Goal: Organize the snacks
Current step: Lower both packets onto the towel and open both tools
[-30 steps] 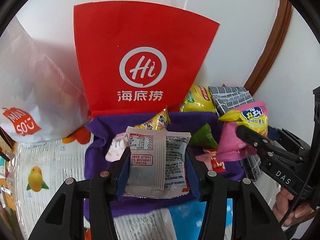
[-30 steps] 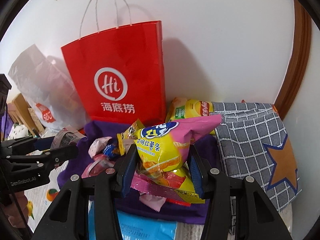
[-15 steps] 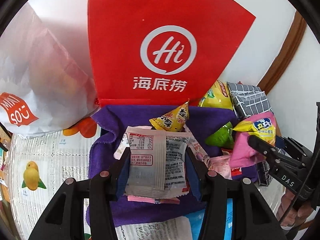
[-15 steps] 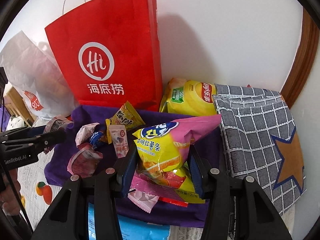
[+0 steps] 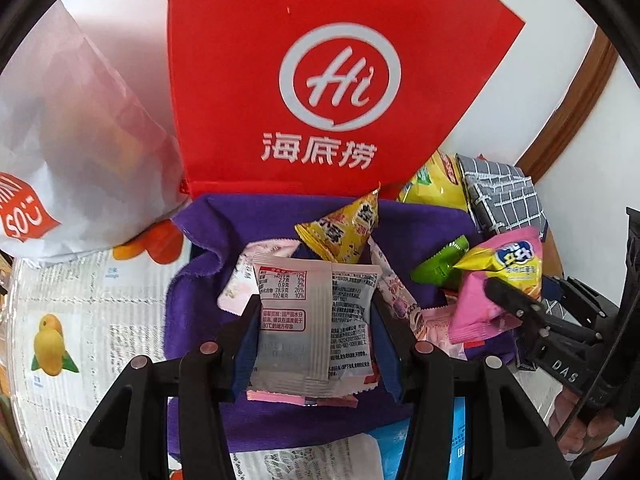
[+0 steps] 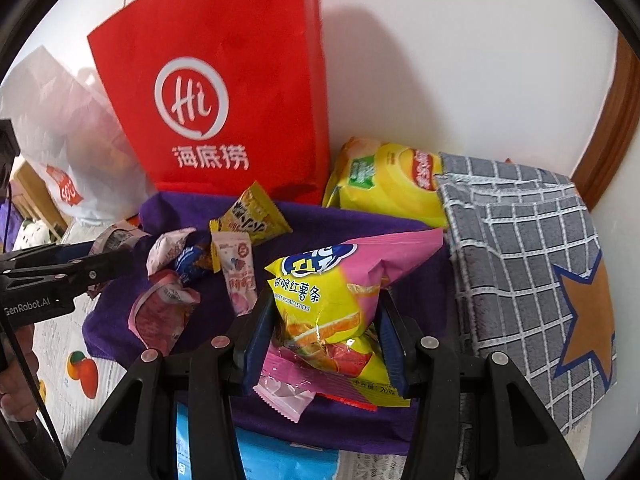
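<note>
Snacks lie scattered on a purple cloth [image 5: 200, 304] in front of a red bag [image 5: 320, 80]. We pinch a white packet [image 5: 316, 320] in the left claw [image 5: 316, 344] and a pink-yellow pouch [image 6: 336, 304] in the right claw [image 6: 326, 344], both above the cloth. A yellow chip bag [image 6: 384, 184] leans against the wall beside a grey checked cloth [image 6: 520, 264].

2 paper bags [image 6: 224, 92], 1 purple cloth [image 6: 360, 220], 1 chip bag [image 6: 384, 180], 1 checked cushion [image 6: 520, 248].
</note>
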`<state>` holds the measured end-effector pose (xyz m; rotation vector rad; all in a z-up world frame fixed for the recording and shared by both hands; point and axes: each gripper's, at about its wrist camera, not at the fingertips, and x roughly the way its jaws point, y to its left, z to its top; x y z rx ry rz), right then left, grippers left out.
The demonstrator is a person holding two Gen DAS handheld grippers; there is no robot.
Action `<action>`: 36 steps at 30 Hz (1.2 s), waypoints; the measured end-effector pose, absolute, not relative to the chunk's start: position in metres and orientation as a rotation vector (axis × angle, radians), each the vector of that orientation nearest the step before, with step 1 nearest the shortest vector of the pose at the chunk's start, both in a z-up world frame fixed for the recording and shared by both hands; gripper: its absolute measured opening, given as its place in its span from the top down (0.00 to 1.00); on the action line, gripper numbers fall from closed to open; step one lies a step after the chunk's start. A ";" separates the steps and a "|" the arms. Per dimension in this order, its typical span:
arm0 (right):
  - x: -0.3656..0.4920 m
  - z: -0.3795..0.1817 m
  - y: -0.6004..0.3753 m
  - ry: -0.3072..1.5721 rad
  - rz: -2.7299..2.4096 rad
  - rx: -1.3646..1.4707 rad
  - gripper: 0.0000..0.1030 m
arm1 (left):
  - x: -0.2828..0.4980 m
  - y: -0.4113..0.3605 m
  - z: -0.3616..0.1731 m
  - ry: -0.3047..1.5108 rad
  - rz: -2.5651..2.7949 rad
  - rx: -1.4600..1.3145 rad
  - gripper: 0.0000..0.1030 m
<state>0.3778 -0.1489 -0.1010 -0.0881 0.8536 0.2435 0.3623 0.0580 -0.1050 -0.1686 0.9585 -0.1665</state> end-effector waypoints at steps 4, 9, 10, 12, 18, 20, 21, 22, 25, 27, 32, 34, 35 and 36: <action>0.384 -0.114 -0.142 0.894 0.254 -0.106 0.52 | 0.366 0.052 -0.114 0.995 -0.161 -0.159 0.52; 0.389 -0.125 -0.140 0.921 0.246 -0.114 0.52 | 0.369 0.048 -0.121 1.020 -0.169 -0.159 0.52; 0.389 -0.126 -0.139 0.922 0.244 -0.114 0.52 | 0.369 0.047 -0.122 1.025 -0.173 -0.156 0.52; 0.390 -0.127 -0.138 0.925 0.246 -0.116 0.52 | 0.369 0.045 -0.123 1.029 -0.177 -0.151 0.52; 0.393 -0.130 -0.140 0.928 0.245 -0.104 0.52 | 0.372 0.040 -0.128 1.048 -0.181 -0.140 0.52; 0.393 -0.130 -0.140 0.927 0.245 -0.103 0.52 | 0.373 0.040 -0.129 1.046 -0.174 -0.144 0.52; 0.393 -0.130 -0.140 0.926 0.244 -0.104 0.52 | 0.372 0.039 -0.130 1.044 -0.171 -0.140 0.52; 0.393 -0.130 -0.139 0.925 0.243 -0.105 0.52 | 0.373 0.039 -0.130 1.042 -0.174 -0.134 0.51; 0.393 -0.130 -0.139 0.923 0.242 -0.110 0.52 | 0.373 0.037 -0.130 1.039 -0.173 -0.133 0.51; 0.393 -0.131 -0.138 0.923 0.245 -0.113 0.52 | 0.374 0.037 -0.130 1.038 -0.175 -0.135 0.51; 0.393 -0.131 -0.138 0.922 0.248 -0.117 0.51 | 0.374 0.038 -0.130 1.033 -0.173 -0.137 0.50; 0.393 -0.131 -0.138 0.923 0.251 -0.119 0.51 | 0.374 0.039 -0.130 1.033 -0.171 -0.140 0.50; 0.393 -0.131 -0.138 0.922 0.250 -0.119 0.51 | 0.374 0.039 -0.131 1.033 -0.171 -0.142 0.50; 0.393 -0.131 -0.138 0.922 0.249 -0.119 0.50 | 0.374 0.040 -0.131 1.034 -0.171 -0.145 0.50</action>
